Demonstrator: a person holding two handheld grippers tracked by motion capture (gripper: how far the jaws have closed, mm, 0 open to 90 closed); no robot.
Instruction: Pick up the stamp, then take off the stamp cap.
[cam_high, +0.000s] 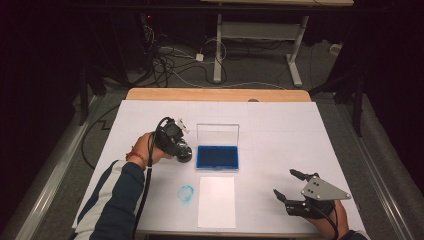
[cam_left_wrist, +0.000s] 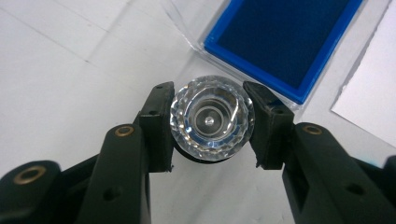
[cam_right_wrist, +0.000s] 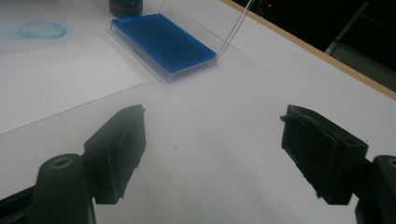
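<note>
Stamp (cam_left_wrist: 212, 119) clamped in left gripper (cam_left_wrist: 212, 122), just left of open blue ink pad (cam_high: 217, 156) (not inked yet, likely). Right gripper (cam_high: 288, 184) open, idle. Paper sheet (cam_high: 217, 201) blank; stamping left.

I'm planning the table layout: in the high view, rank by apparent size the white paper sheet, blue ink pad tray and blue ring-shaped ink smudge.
1. White paper sheet
2. Blue ink pad tray
3. Blue ring-shaped ink smudge, clearly smallest
</note>
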